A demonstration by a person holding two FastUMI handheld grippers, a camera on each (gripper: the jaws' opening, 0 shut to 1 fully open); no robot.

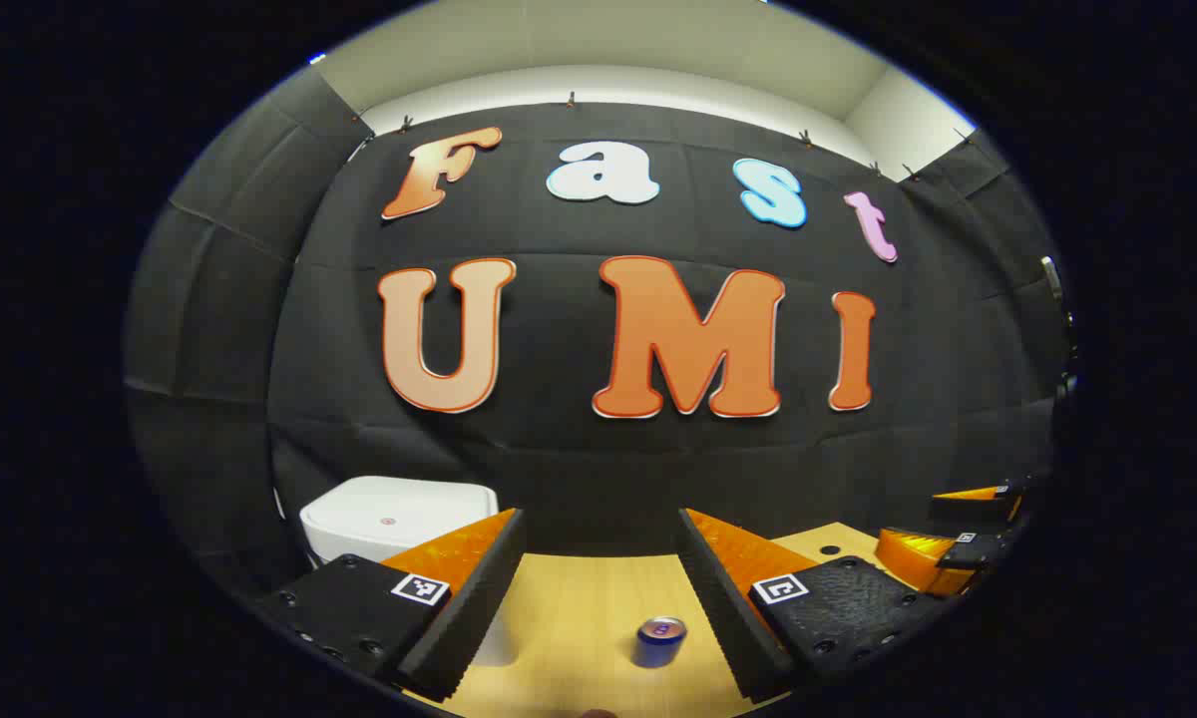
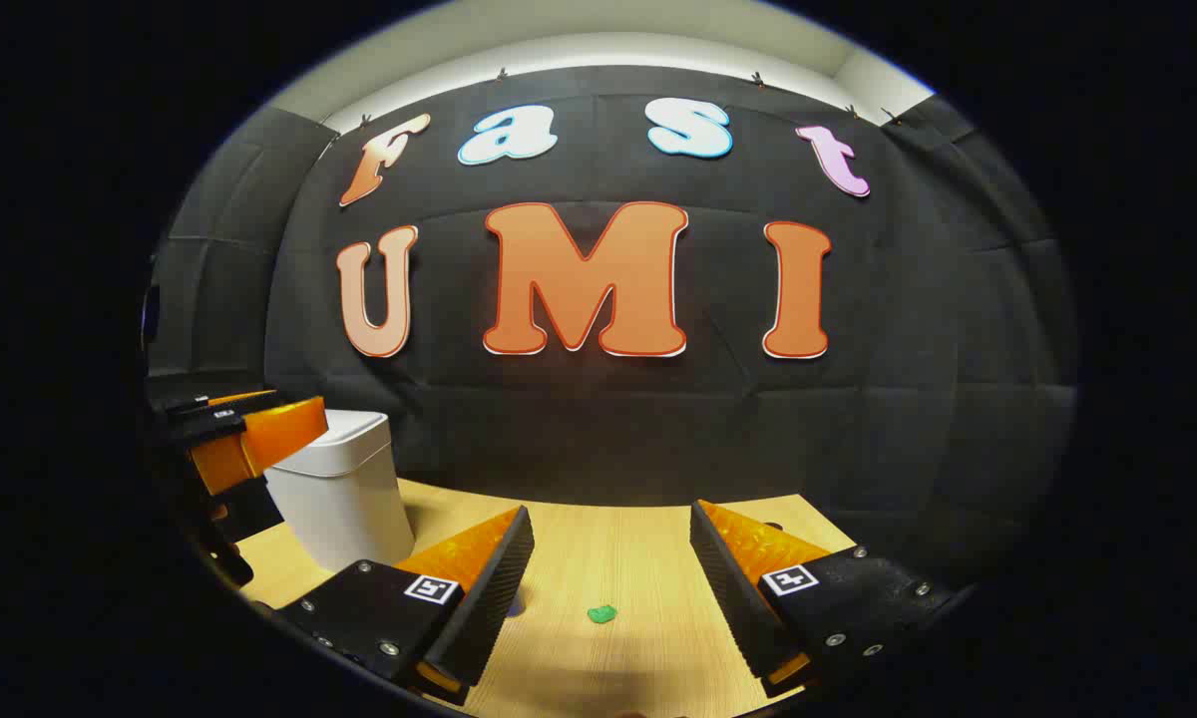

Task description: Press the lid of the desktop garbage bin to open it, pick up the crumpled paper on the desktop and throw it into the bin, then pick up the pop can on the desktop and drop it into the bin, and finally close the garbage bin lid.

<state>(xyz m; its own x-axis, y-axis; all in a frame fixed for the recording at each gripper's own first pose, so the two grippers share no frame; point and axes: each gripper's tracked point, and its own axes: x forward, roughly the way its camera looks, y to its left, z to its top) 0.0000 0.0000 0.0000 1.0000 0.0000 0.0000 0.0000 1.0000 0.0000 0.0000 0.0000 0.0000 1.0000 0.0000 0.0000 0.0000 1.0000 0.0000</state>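
- One white bin shows in my left gripper view: a boxy, rounded-cornered thing with its flat lid down and a small round mark on top, standing on the wooden desktop against the black cloth wall, behind my left finger.
- One pop can stands upright to the right of the bin, blue-sided with a silvery top, low between my two fingers and touching neither.
- My left gripper is spread wide with nothing in it.
- One more gripper, my right gripper, sits far right of the bin at the view's edge.
- One bin again in my right gripper view, at the left, lid shut, my left gripper just beside its upper left corner.
- One small green scrap lies on the desktop right of the bin, between my fingers.
- My right gripper gapes wide and empty.
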